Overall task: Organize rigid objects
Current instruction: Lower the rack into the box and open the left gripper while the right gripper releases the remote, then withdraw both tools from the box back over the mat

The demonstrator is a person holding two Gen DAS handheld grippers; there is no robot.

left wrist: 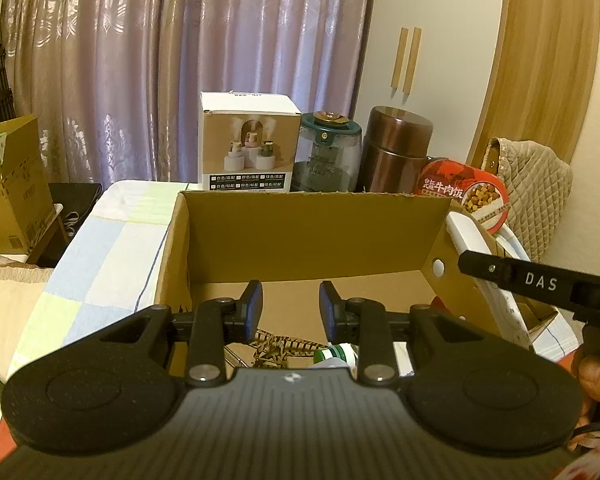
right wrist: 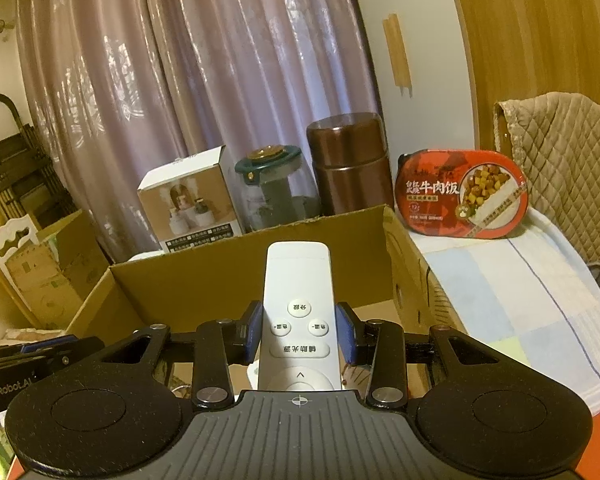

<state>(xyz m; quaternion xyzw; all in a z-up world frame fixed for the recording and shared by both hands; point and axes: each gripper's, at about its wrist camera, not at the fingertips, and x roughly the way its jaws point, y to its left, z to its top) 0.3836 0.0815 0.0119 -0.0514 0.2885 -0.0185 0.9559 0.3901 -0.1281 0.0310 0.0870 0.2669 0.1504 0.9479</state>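
Note:
An open cardboard box (left wrist: pixel 308 236) stands on a checked cloth; it also shows in the right wrist view (right wrist: pixel 204 280). My left gripper (left wrist: pixel 291 312) is open and empty, held over the box's near side. Below it in the box lie a green-capped bottle (left wrist: pixel 336 354) and a brown patterned item (left wrist: pixel 280 346). My right gripper (right wrist: pixel 300 334) is shut on a white remote control (right wrist: pixel 298 312), held above the box's near right part. The remote's tip also shows in the left wrist view (left wrist: pixel 470 236) at the box's right wall.
Behind the box stand a white humidifier carton (left wrist: pixel 246 144), a green-lidded glass jar (left wrist: pixel 326 156), a brown metal canister (left wrist: pixel 396 152) and a red beef-rice meal tub (right wrist: pixel 462 194). A quilted beige bag (right wrist: pixel 568 152) lies at right. Another cardboard box (left wrist: pixel 8 184) stands at left.

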